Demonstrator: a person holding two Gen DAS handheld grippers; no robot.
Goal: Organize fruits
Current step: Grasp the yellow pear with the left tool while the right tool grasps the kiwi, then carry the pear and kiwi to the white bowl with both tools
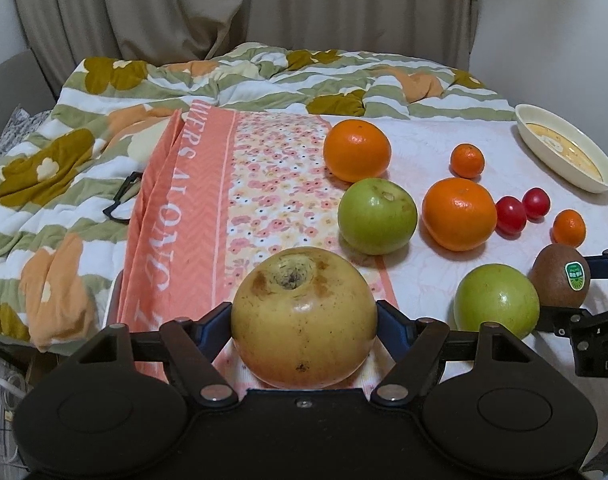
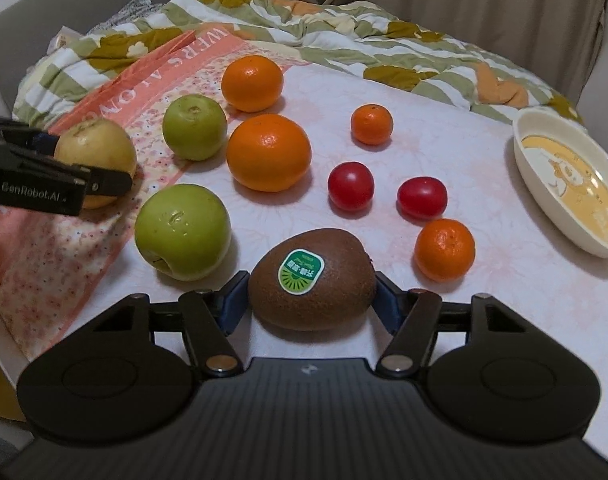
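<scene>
Barely begun: left tongs pinching the yellow apple near left on the towel, right tongs pinching the kiwi near centre; bowl far right empty, other fruit loose

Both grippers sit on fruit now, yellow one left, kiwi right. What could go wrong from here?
1. The left gripper grips the big round yellow fruit only low at its sides; it may roll out on lifting.
2. The right gripper flanks the brown kiwi with the green sticker. Whether its pads press yet is unclear, so a lift could leave it behind.
3. The near green apple lies close to the kiwi; the right gripper may nudge it.
</scene>
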